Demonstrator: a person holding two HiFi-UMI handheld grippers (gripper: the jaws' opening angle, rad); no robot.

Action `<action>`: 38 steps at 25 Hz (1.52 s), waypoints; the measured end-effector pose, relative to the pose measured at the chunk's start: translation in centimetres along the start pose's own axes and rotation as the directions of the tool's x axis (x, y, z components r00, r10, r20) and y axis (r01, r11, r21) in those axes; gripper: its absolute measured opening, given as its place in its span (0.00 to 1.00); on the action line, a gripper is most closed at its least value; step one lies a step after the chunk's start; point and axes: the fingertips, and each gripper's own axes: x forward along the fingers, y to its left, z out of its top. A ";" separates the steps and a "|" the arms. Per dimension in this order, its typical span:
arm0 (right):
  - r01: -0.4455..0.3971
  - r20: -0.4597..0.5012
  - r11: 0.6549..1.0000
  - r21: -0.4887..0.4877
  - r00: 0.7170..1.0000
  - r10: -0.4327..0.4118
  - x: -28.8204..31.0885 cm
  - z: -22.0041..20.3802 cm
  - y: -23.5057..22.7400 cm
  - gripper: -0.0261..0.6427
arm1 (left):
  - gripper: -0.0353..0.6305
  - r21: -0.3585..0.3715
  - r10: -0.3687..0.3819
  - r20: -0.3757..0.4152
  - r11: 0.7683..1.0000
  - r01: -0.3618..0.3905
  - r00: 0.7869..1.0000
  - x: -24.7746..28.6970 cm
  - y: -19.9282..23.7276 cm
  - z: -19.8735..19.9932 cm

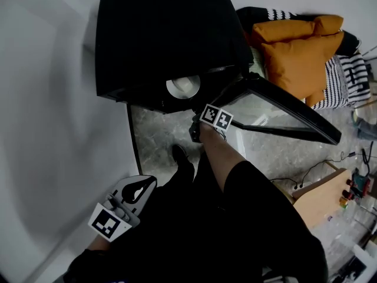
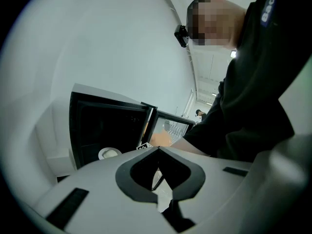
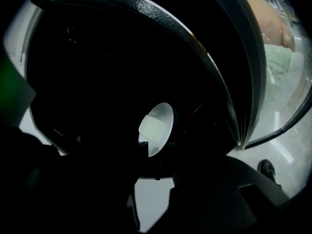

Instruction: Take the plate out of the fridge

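The plate (image 1: 183,86) is seen inside the fridge (image 1: 159,34), whose door (image 1: 277,114) is swung open. The right hand-held gripper (image 3: 157,160) is held released before the plate. The left hand-held gripper (image 2: 157,150) is clenched, empty, well apart.

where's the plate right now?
Head view, centre: the plate sits inside the open black fridge, low down near the opening, just left of the glass door.
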 end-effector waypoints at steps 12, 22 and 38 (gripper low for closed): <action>0.002 0.039 0.992 0.129 0.999 -0.007 3.2 0.2 -0.7 0.21 | 0.06 -0.037 0.056 -0.023 0.998 -0.057 0.998 -1.3 1.3 -1.6; -0.049 0.042 0.966 0.256 0.998 0.040 5.0 -0.1 -1.6 0.20 | 0.06 -0.048 0.081 -0.045 0.995 -0.083 0.996 -2.1 2.4 -2.5; -0.102 0.092 0.922 0.373 0.993 0.072 3.8 -1.0 -1.9 0.14 | 0.06 -0.037 0.052 -0.038 0.998 -0.054 0.998 -1.3 3.0 -1.8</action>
